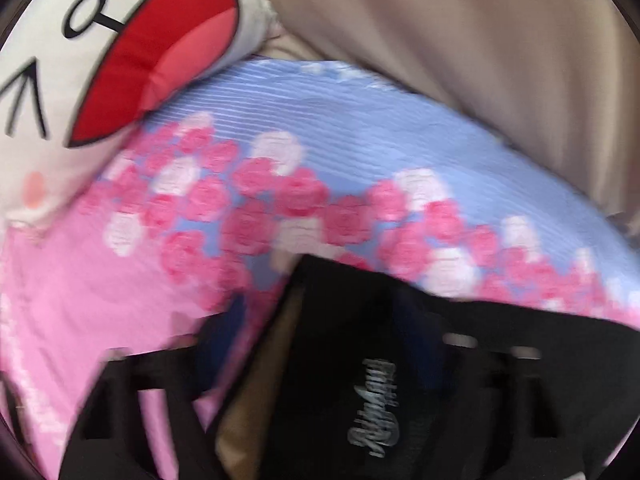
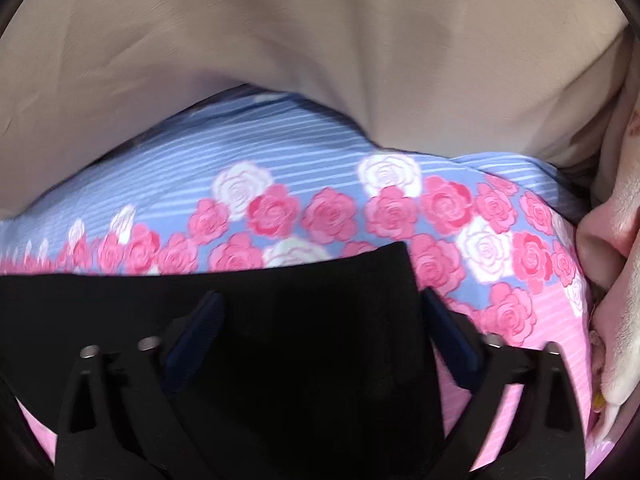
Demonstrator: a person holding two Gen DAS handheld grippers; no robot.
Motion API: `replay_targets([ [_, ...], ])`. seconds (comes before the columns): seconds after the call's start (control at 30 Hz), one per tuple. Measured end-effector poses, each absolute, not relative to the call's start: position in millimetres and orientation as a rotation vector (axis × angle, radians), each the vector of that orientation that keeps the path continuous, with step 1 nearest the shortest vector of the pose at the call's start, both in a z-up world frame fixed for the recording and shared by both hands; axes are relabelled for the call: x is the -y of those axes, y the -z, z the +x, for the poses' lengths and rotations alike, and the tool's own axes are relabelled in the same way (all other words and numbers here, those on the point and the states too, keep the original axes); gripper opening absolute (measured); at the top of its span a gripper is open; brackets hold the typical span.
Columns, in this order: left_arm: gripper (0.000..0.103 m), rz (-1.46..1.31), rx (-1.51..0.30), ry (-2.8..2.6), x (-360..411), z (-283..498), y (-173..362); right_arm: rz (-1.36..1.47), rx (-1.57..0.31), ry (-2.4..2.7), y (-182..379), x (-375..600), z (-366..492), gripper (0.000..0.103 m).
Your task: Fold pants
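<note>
Currently, pants: black soft-fabric pants [image 2: 304,320] are lying on the pink-and-blue rose-print ribbed sheet [image 2: 320,208], a corner edge ending among the roses.
Left gripper [image 1: 320,332]: blurred; fingers are straddling the fabric with the grey script logo [image 1: 372,408]; grip cannot be told.
Right gripper [image 2: 320,312]: blue-padded fingers are standing spread over the cloth, not pinching.
Room: beige smooth bedding [image 2: 320,40] is bordering the far side; white cartoon-face pillow [image 1: 60,80] is crowding the left.

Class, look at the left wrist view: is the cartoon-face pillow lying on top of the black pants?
No, the cartoon-face pillow sits at the upper left, apart from the black pants, on the rose-print bedding.
</note>
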State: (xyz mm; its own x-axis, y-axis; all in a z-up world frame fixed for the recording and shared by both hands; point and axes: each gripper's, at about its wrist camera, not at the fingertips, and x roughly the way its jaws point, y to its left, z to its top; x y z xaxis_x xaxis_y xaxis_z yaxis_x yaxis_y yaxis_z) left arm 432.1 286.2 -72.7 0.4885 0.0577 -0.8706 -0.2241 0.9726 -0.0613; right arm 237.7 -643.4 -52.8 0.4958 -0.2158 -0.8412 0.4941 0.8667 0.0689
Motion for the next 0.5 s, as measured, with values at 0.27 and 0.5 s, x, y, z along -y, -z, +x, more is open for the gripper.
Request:
replay_targets([
  [0.27,0.021,-0.185,-0.907,-0.104,-271.1,384.7,9.1,0.311,-0.835,0.381,-6.5,602.8,206.5,0.013],
  [0.5,0.021,-0.210,-0.759,0.053,-269.0,266.2,-68.6,0.255,-0.641,0.307,-87.1,555.9,114.8,0.013],
])
